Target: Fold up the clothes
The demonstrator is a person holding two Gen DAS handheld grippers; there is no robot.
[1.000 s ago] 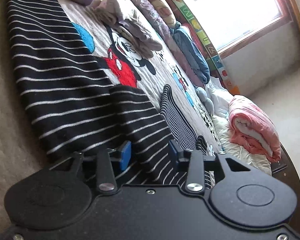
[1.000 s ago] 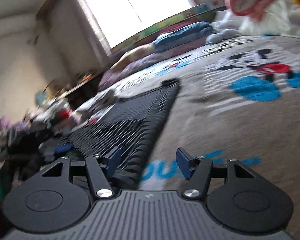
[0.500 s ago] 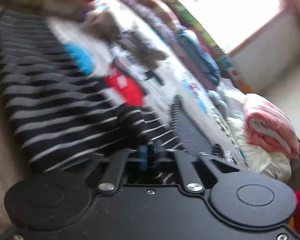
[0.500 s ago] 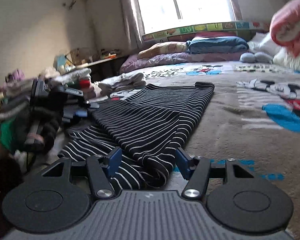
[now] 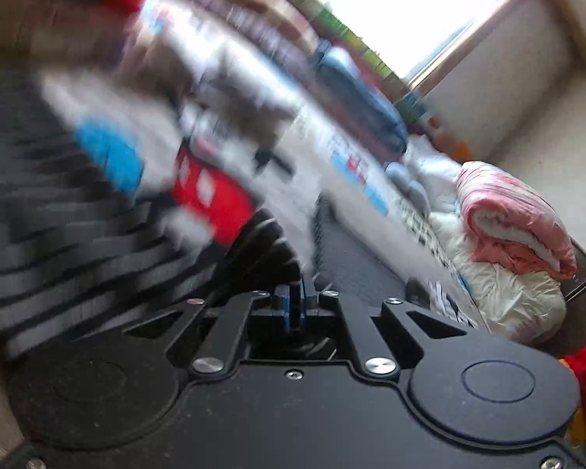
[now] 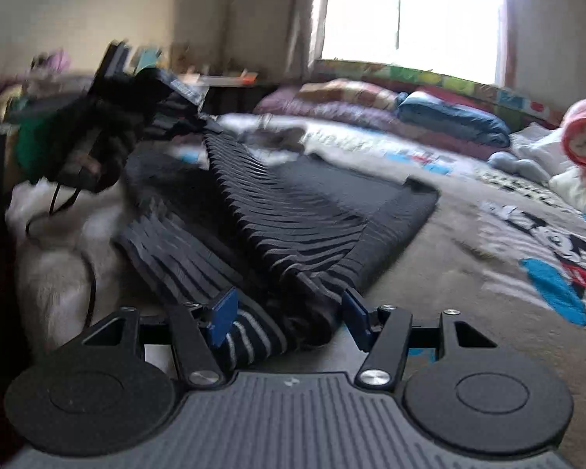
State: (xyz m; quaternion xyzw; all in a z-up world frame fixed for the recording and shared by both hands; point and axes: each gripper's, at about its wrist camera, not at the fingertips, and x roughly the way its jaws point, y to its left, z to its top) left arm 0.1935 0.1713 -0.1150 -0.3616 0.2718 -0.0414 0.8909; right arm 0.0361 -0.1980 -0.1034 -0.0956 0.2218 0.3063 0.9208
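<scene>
Left gripper point(image 5: 293, 305) is now pinched tight, blue pads point(image 5: 281, 306) pressed together with almost no gap. A second ago they stood wide apart over the striped garment point(image 6: 301, 215); half a second ago they were nearly closed. The left wrist view is heavily motion-blurred, so I can't see cloth between the pads directly, but in the right wrist view the garment's left corner rises off the bed to a dark device at far left — probably that gripper holding it. Right gripper point(image 6: 289, 318) is spread wide, both blue pads point(image 6: 222, 314) clear of each other, with a bunched striped edge of the garment lying in the gap between them; nothing is clamped. A second ago the same gripper sat lower, beside the garment's near edge over the blanket lettering. The garment is black with thin white stripes — it lies across the Mickey Mouse blanket point(image 6: 508, 258), one part still flat toward the far side, the middle pulled up into a diagonal ridge. Earlier it lay flat throughout. A pink rolled quilt point(image 5: 515, 219) sits at the right end of the bed, folded bedding point(image 6: 449, 117) along the far edge under the window point(image 6: 410, 19).
</scene>
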